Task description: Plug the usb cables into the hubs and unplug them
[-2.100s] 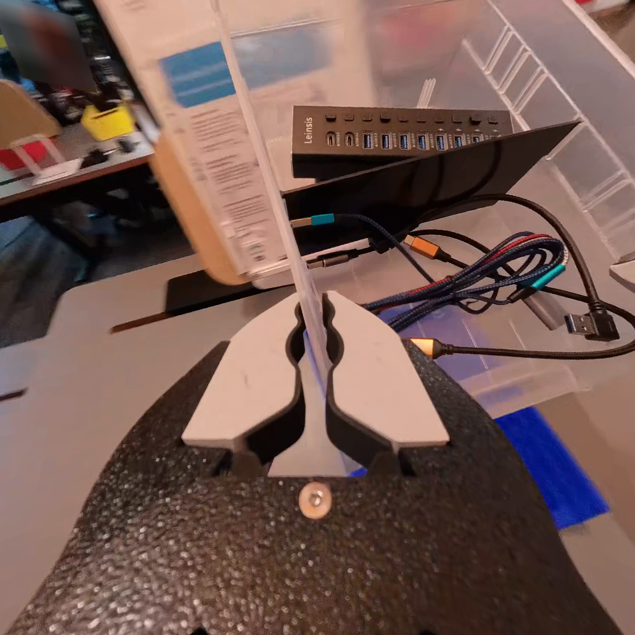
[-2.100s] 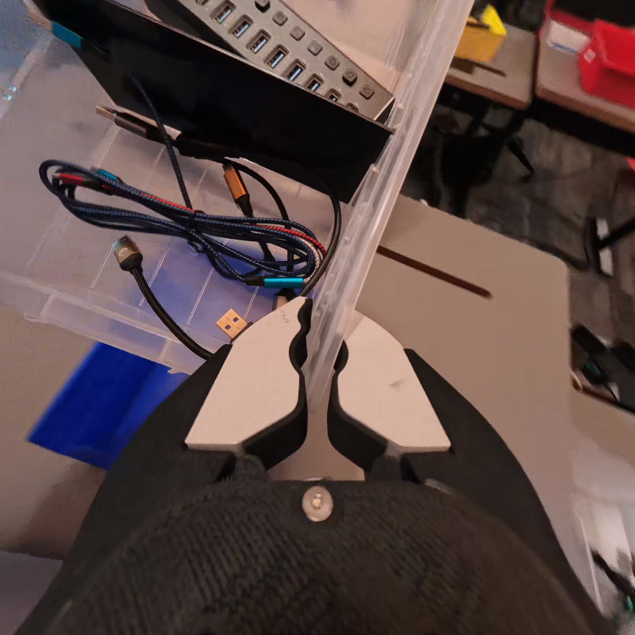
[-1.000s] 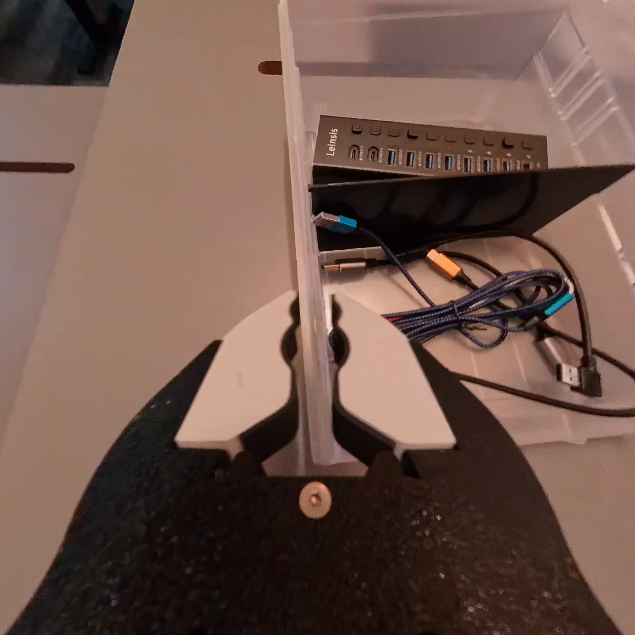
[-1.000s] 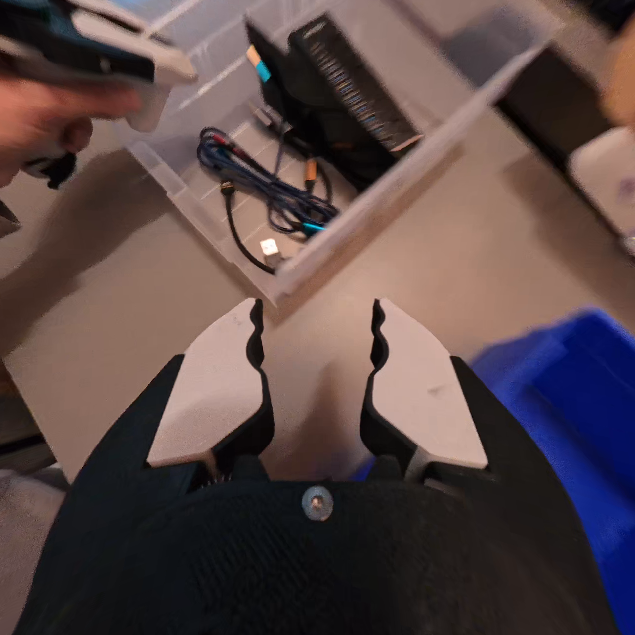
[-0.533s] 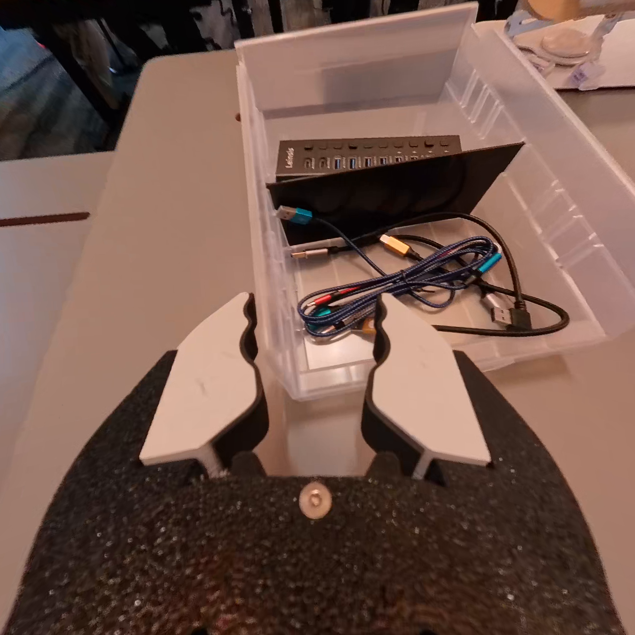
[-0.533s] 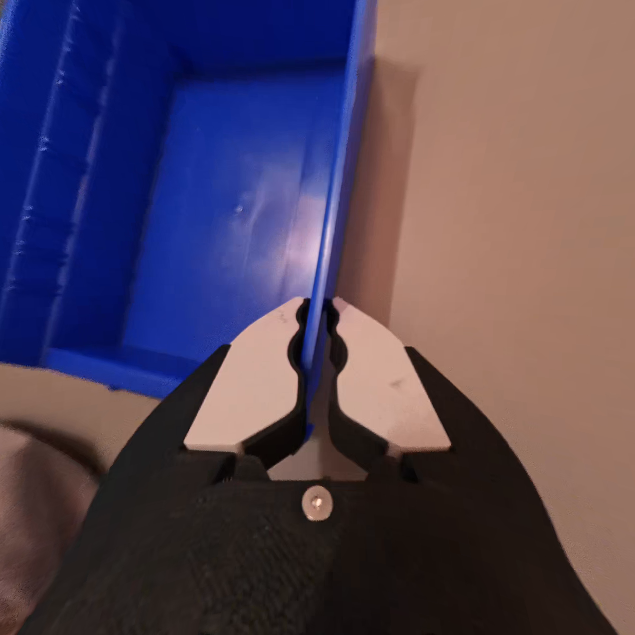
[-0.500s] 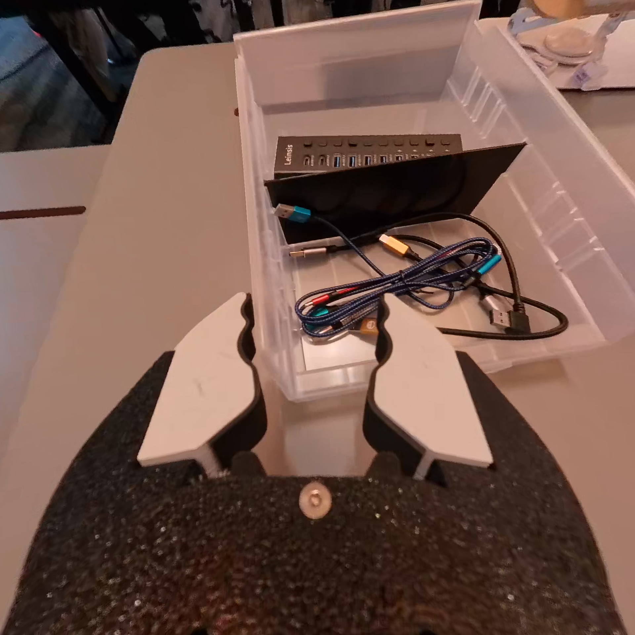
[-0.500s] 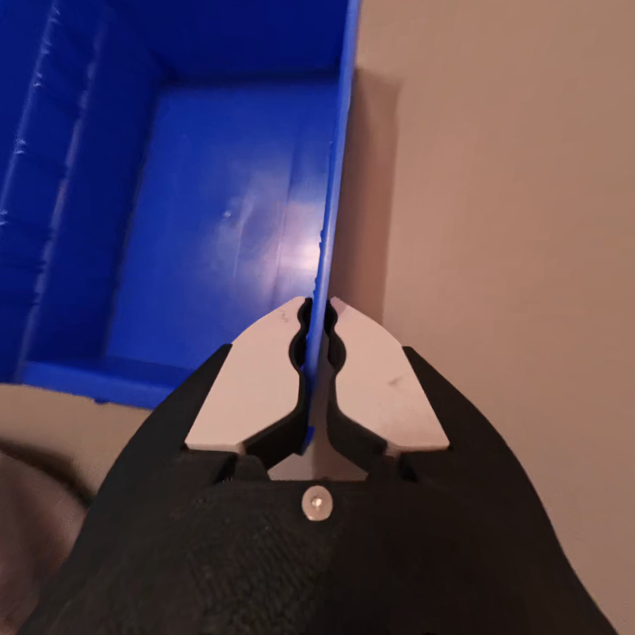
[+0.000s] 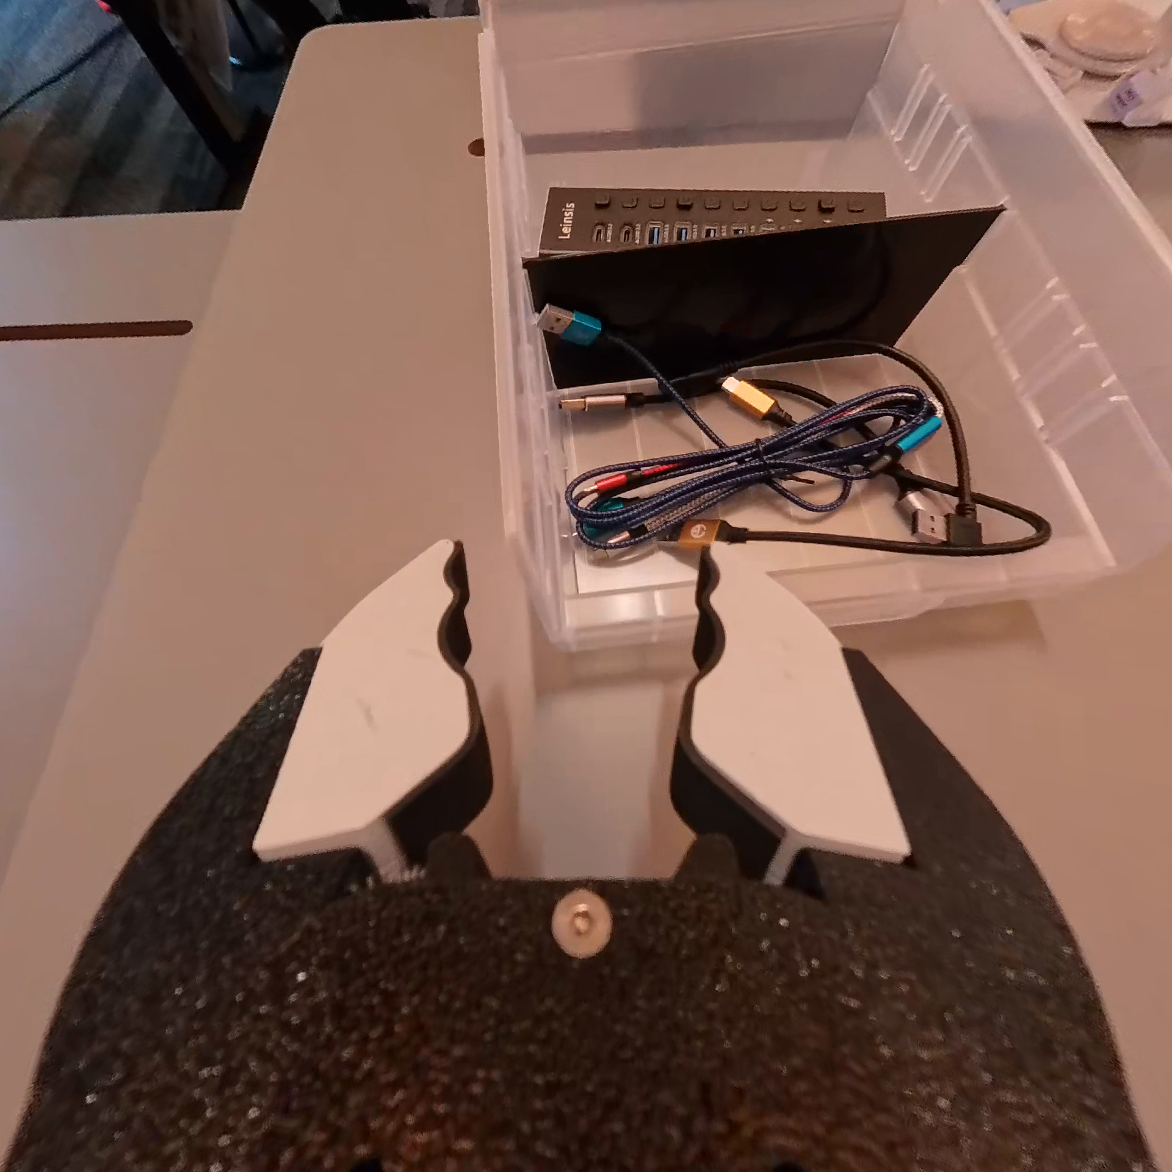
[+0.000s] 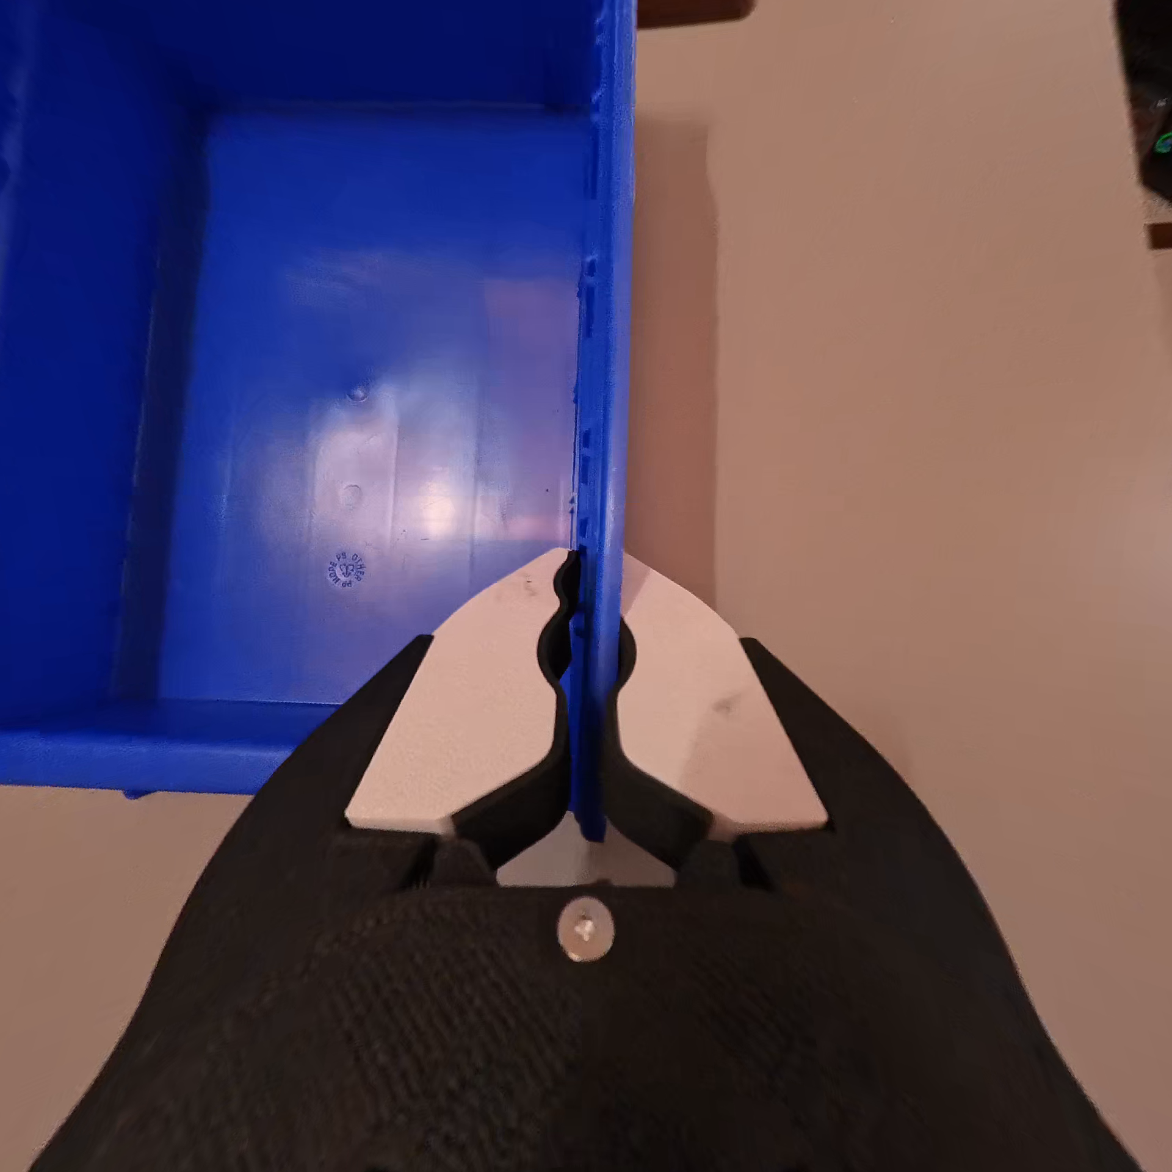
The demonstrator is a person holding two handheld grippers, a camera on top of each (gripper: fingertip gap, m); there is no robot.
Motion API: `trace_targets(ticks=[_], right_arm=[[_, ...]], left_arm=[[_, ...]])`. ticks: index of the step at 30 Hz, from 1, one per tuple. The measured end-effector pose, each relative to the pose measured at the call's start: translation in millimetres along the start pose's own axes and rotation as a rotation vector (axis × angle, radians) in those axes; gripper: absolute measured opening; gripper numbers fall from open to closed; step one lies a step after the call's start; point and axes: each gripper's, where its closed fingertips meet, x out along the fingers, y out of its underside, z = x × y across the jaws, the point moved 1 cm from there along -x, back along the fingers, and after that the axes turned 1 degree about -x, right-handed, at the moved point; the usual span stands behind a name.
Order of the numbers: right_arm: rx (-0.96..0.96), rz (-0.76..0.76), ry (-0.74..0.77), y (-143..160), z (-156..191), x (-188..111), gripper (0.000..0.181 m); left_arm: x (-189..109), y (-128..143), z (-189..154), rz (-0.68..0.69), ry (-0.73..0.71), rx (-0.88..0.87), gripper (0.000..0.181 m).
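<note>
In the left wrist view a clear plastic bin stands on the table. In it a black USB hub leans behind a black divider panel. In front lies a tangle of USB cables with teal, orange and silver plugs. My left gripper is open and empty, just short of the bin's near left corner. In the right wrist view my right gripper is shut on the right wall of an empty blue bin.
The beige table stretches left of the clear bin, with a dark slot at the far left. Pale objects lie beyond the bin's far right. Bare table lies right of the blue bin.
Both grippers let go of the clear bin after it came down onto the table. My left gripper opened and backed off. My right gripper swung away and shut on the blue bin's wall.
</note>
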Motion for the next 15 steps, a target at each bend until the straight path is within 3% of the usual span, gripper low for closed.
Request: trace_targets(ticks=[1, 5, 10, 13, 15], right_arm=[[0.017, 0.011, -0.007, -8.8, -7.5, 5.8, 0.004], [0.033, 0.038, -0.022, -35.9, -26.7, 26.7, 0.004], [0.009, 0.036, -0.043, -44.6, -30.3, 33.3, 0.004], [-0.041, -0.047, -0.003, -46.6, -32.5, 18.3, 0.033], [-0.062, -0.1, 0.034, -42.2, -33.0, -10.1, 0.045]], left_arm=[[-1.8, 0.5, -0.3, 0.0, -0.003, -0.009, 0.068], [-5.8, -0.3, -4.5, 0.003, -0.009, -0.001, 0.068], [-11.6, -10.7, -19.2, -0.044, 0.05, 0.055, 0.065], [-10.7, -13.9, -23.7, -0.037, 0.088, 0.13, 0.068], [-11.1, -18.9, -26.7, -0.044, 0.12, 0.182, 0.07]])
